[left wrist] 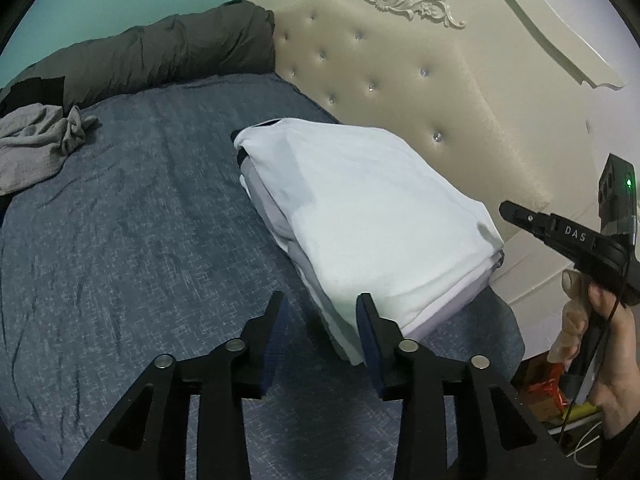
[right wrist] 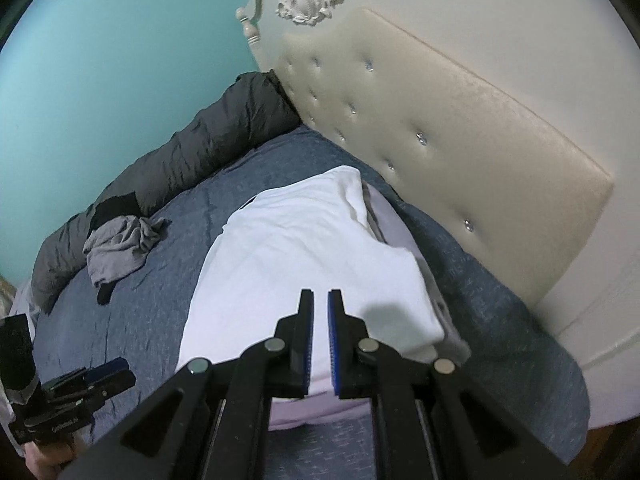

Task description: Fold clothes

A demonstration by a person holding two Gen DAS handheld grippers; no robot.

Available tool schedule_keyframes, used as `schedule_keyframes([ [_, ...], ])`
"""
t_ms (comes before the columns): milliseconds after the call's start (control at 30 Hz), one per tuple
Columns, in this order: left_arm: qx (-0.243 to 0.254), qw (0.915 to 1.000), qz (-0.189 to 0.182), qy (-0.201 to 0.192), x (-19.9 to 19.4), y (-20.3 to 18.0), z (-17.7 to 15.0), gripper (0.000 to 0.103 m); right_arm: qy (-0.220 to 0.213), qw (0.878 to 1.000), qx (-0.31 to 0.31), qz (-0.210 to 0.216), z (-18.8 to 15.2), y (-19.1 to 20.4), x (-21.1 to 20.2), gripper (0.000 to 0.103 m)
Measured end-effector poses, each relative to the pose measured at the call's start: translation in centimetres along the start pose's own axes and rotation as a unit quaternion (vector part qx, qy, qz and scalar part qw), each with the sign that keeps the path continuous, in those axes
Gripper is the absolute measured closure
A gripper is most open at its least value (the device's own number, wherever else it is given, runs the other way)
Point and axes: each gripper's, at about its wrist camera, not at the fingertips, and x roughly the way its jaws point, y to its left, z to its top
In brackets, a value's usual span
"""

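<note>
Far left on the blue bedspread [left wrist: 120, 240]: a crumpled grey garment [left wrist: 36, 148], just in front of a dark grey rolled duvet [left wrist: 168, 52] along the teal wall [right wrist: 100, 60]. Middle: folded white shirt [left wrist: 360, 208] atop a stack of pale folded clothes [left wrist: 276, 216], close to the tufted cream headboard [left wrist: 400, 80]. Near, left gripper [left wrist: 322, 300] with jaws apart, nothing between, at the stack's near corner. Right: right gripper [right wrist: 319, 294] nearly together, empty, above the shirt, gripped by a hand [left wrist: 612, 352].
</note>
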Motion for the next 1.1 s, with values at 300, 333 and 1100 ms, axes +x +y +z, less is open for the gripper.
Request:
schedule_keyframes([
  [300, 0.019, 0.9993, -0.006, -0.031, -2.0, 0.7, -0.2, 0.04, -0.028, 0.999, -0.009, -0.029, -3.0, 2.7, -2.4, 0.086],
  [333, 0.02, 0.9992, -0.007, -0.034, -2.3, 0.8, -0.3, 0.04, -0.03, 0.999, -0.009, -0.031, -3.4, 3.0, -2.8, 0.085],
  [1100, 0.052, 0.9922, 0.003, -0.113, -16.7, 0.2, -6.3, 0.015, -0.096, 0.995, -0.011, -0.013, -11.5, 10.7, -15.6, 0.039],
])
